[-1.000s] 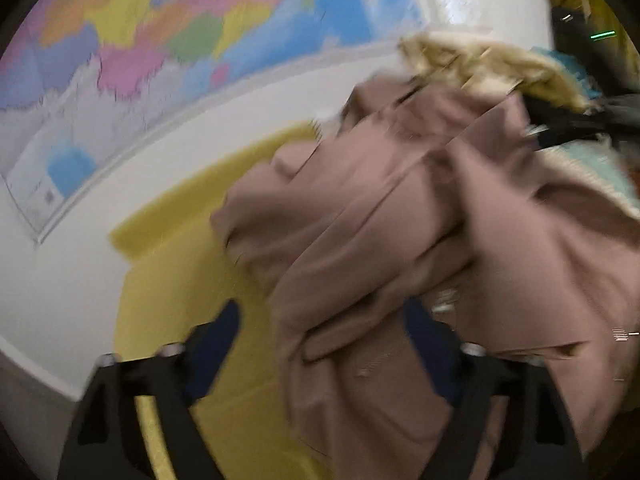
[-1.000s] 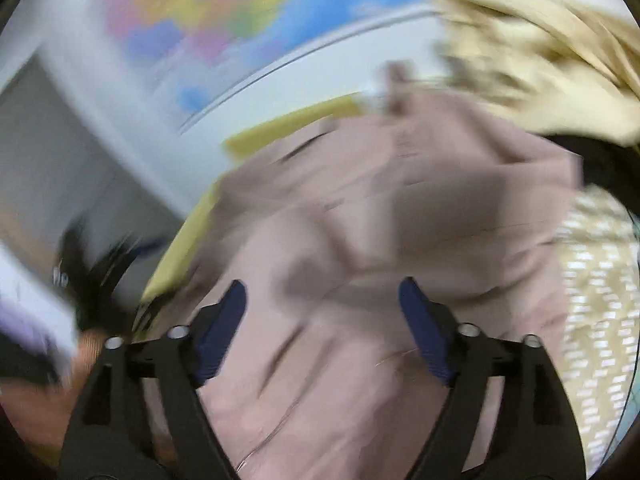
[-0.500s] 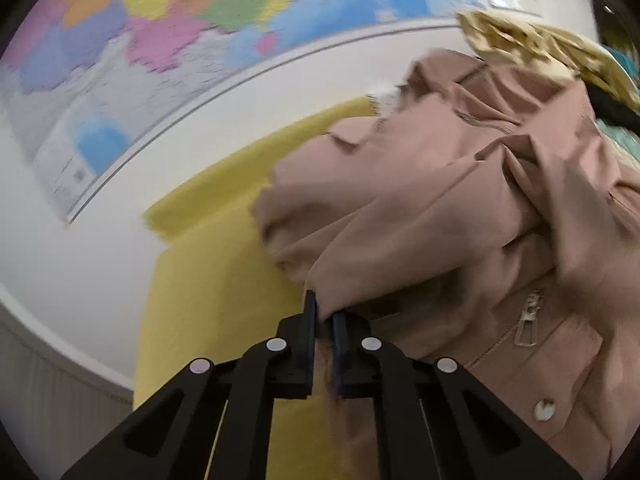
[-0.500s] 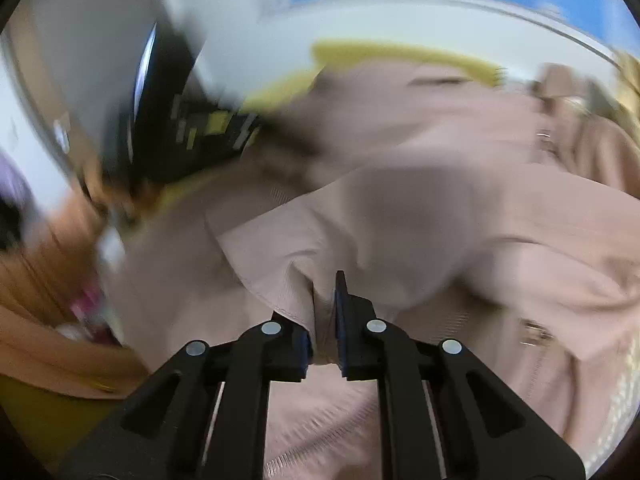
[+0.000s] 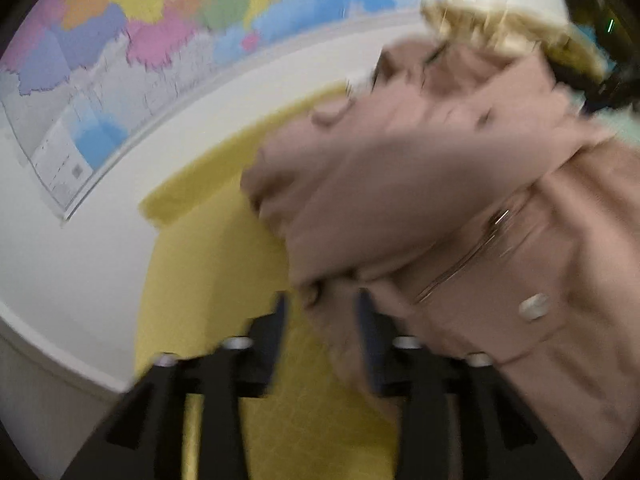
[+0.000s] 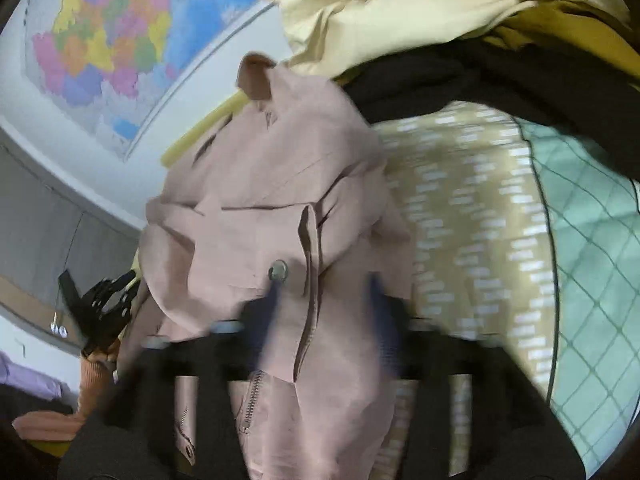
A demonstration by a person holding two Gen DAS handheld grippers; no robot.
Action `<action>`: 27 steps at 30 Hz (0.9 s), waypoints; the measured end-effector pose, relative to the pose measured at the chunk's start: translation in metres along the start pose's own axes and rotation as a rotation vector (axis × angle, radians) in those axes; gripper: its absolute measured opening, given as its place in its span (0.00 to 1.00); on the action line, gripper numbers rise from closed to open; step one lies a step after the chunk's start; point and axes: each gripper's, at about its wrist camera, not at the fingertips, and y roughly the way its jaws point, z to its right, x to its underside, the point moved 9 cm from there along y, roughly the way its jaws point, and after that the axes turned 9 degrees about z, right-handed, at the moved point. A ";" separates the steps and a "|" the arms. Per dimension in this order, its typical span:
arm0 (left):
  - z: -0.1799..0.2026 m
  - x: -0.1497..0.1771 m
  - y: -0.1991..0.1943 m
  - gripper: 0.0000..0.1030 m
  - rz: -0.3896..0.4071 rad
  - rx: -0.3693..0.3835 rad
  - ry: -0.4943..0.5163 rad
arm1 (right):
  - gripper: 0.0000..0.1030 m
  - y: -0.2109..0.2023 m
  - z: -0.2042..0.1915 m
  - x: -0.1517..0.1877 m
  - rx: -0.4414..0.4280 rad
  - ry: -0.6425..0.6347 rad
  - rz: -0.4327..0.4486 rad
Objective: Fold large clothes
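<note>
A dusty-pink jacket [image 5: 420, 184] with a zip and snap buttons lies bunched on a yellow sheet [image 5: 208, 264]. My left gripper [image 5: 320, 312] is open, its jaws apart around the jacket's lower edge, the view blurred. In the right wrist view the same jacket [image 6: 272, 208] is heaped in front of my right gripper [image 6: 324, 304], which is open with fabric lying between the blurred fingers. The left gripper [image 6: 100, 304] also shows at the far left of that view.
A coloured wall map [image 5: 160, 40] hangs behind the yellow surface. A pile of other clothes lies to the right: cream fabric [image 6: 400, 12], a black garment [image 6: 500, 84], a tan patterned cloth [image 6: 472, 208] and a mint quilted one [image 6: 592, 264].
Both grippers were shut on jacket folds half a second ago and now stand open. The jacket has dropped into a heap, and the right gripper view has swung toward the clothes pile.
</note>
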 end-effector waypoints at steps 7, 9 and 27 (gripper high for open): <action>0.012 -0.060 -0.011 0.57 0.141 0.077 -0.029 | 0.82 0.018 -0.031 -0.015 0.013 -0.140 0.032; 0.020 -0.069 0.011 0.57 0.118 0.089 -0.030 | 0.65 0.038 -0.029 -0.009 0.061 -0.201 -0.018; -0.001 -0.030 0.101 0.59 -0.123 -0.035 -0.157 | 0.13 0.053 -0.022 -0.062 0.205 -0.347 0.052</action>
